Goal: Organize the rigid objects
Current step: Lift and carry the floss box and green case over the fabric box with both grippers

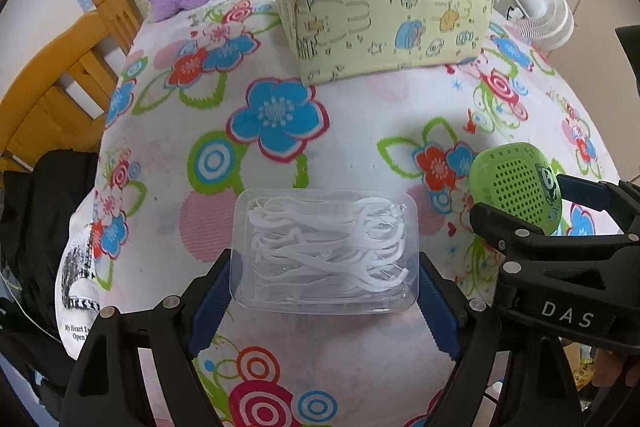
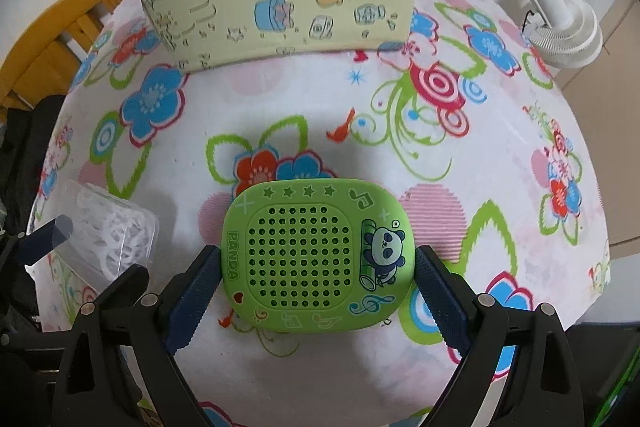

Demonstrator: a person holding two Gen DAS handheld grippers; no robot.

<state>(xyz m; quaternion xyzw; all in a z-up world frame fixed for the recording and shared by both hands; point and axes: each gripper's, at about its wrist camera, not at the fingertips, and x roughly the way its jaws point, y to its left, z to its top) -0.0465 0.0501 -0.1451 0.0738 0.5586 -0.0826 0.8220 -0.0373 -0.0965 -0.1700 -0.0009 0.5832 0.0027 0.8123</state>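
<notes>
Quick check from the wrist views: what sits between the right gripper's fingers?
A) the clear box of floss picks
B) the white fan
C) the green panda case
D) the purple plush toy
C: in the right wrist view the green panda case sits between the right gripper fingers; the clear floss-pick box is at the left gripper.

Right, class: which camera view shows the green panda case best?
The right wrist view: the green panda case sits centred and whole, between that gripper's fingers. The left wrist view shows only part of it, at the right edge behind the right gripper.

"PANDA" stands on the green case [image 2: 316, 259], "DAS" on the right tongs [image 1: 520, 195], perhaps "My Heart" on the tablecloth [image 1: 360, 131].
</notes>
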